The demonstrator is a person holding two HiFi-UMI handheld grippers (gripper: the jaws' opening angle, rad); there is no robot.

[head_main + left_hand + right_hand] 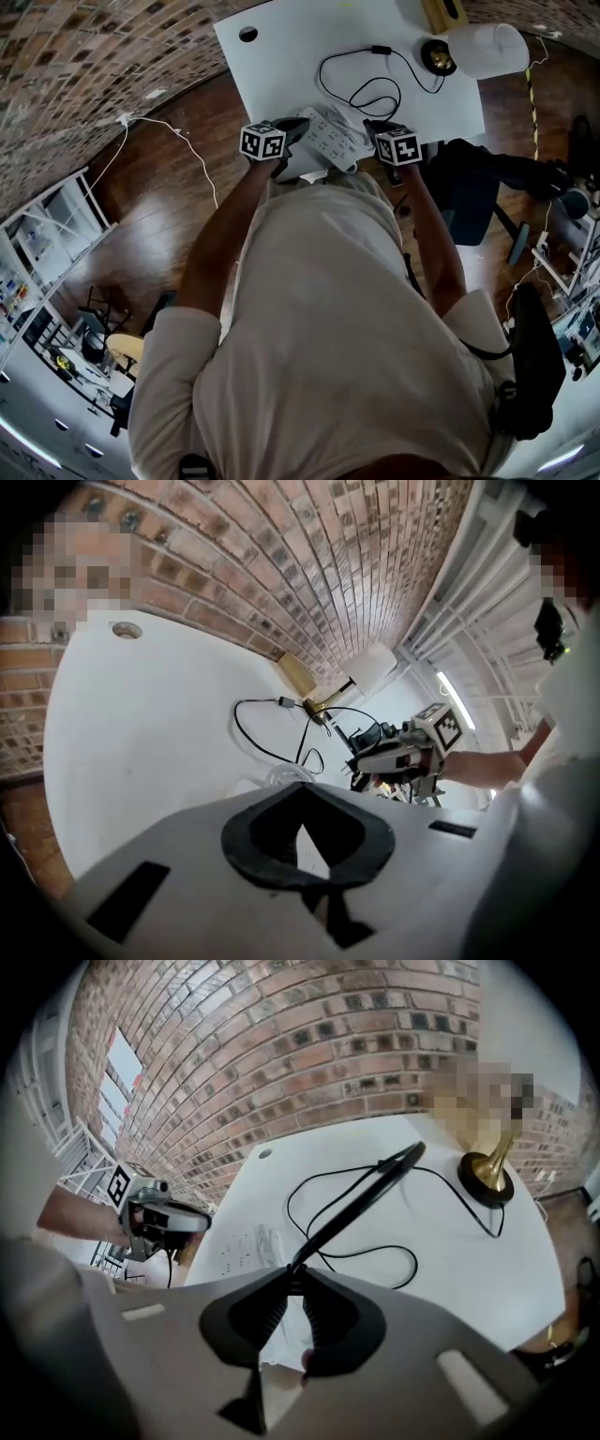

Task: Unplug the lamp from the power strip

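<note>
The right gripper (293, 1272) has its jaws pinched shut on the lamp's black cord (356, 1207), near the near edge of the counter (281, 56). The left gripper (300, 786) has its jaws closed tip to tip, with nothing visible between them. The white power strip (330, 142) lies at the near edge between the grippers. The lamp (483, 49) stands at the far right corner.

White table (272, 56) on wood floor (159, 192) beside brick wall (75, 56).

No lettering, brand or number can be read. The left marker cube (262, 142) and right marker cube (397, 146) bear only black-and-white square patterns.
</note>
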